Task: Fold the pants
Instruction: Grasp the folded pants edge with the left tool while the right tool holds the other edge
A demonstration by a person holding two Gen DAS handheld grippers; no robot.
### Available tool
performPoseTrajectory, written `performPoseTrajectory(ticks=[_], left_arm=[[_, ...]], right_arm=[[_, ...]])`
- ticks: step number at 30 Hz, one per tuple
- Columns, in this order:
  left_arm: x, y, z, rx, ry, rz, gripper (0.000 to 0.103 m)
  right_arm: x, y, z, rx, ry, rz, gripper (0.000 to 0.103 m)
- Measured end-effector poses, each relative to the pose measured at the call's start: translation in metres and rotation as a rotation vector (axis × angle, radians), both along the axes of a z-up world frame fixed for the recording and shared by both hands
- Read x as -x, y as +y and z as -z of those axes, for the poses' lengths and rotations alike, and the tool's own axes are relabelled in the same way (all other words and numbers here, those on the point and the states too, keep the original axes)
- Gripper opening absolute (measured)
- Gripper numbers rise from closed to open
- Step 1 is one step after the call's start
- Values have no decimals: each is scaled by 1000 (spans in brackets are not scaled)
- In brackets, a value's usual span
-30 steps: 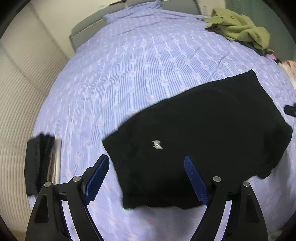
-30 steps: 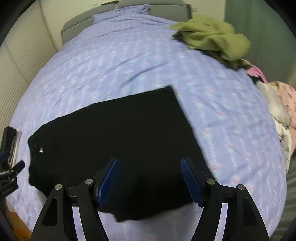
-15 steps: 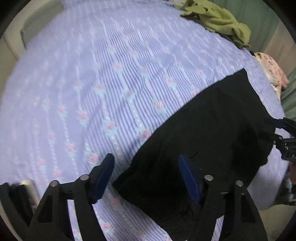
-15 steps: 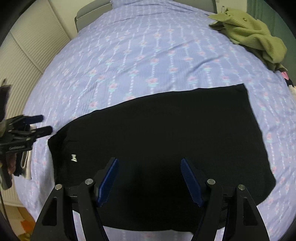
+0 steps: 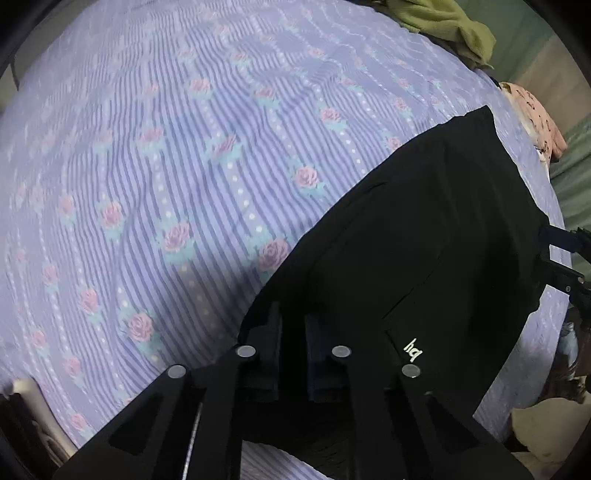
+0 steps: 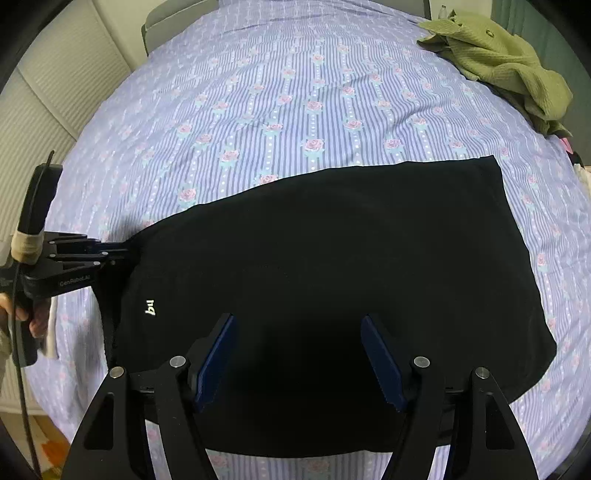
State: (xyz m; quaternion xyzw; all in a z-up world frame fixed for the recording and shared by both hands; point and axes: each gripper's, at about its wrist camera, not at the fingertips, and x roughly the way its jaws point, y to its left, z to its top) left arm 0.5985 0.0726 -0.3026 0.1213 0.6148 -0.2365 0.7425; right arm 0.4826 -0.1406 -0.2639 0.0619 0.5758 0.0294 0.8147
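Observation:
Black pants (image 6: 332,266) with a small white logo (image 6: 150,307) lie folded flat on the purple flowered bedsheet (image 6: 295,92). My left gripper (image 5: 291,325) is shut on the pants' left edge (image 5: 424,240), near the waistband; it also shows in the right wrist view (image 6: 125,254), pinching that corner. My right gripper (image 6: 297,354) is open and empty, just above the near middle of the pants; part of it shows at the right rim of the left wrist view (image 5: 565,258).
A green garment (image 6: 502,62) lies bunched at the bed's far right corner. Pink patterned clothing (image 5: 535,118) lies at the right edge. A grey headboard (image 6: 173,14) and a ribbed white wall (image 6: 55,92) are to the left.
My left gripper moved in to the pants' left edge and closed on it. My right gripper stayed open over the near middle of the pants.

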Motion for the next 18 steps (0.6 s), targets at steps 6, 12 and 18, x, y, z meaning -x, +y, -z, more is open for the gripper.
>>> performPoseTrajectory(ticks=[6, 12, 18], left_arm=[[-7, 16, -15, 20, -67, -61, 10], [-6, 9, -3, -65, -58, -35, 27], [15, 42, -53, 0, -193, -195, 66]], right_arm=[[-2, 3, -4, 3, -12, -3, 71], [-3, 8, -5, 11, -17, -22, 71], [1, 7, -11, 15, -24, -12, 71]])
